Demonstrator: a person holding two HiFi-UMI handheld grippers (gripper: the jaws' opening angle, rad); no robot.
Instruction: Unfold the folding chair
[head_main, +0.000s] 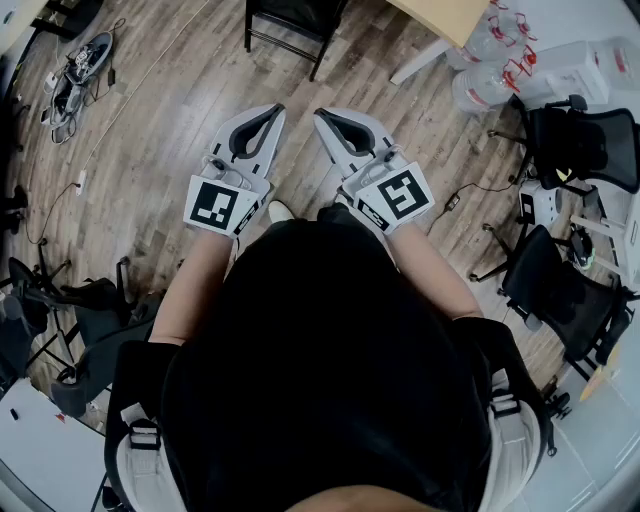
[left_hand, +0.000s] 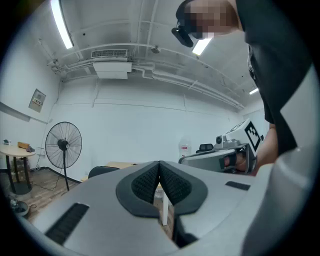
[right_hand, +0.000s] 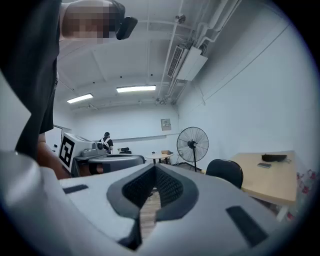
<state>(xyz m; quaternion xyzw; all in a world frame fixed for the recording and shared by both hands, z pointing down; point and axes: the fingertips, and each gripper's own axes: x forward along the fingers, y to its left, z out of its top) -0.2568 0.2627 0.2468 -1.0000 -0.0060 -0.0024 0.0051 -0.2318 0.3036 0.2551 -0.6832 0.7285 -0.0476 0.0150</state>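
Folding chair (head_main: 296, 12): identification tentative. Likeliest candidate is the black-framed unit at top edge of head view, beside table (head_main: 440, 15), well ahead of both grippers. Folded or not: cannot tell.

Left gripper (head_main: 272, 112), right gripper (head_main: 324, 113): jaws fully together, nothing between, side by side.

Risks:
- Closed jaws butt frame instead of gripping. Open before contact.
- Wrong unit selected: office chairs (head_main: 585, 145) nearby.
- Floor cables (head_main: 75, 70) may snag feet.
- Seat may swing open abruptly, trapping pads.

Count: grippers 2; office chairs 2; standing fan (left_hand: 63, 145) 1; table 1.

Black shirt (head_main: 320, 340); left gripper (head_main: 272, 112) and right gripper (head_main: 322, 115) pale grey, black ribbed fingers (left_hand: 146, 182), black-and-white marker cubes (head_main: 220, 205).
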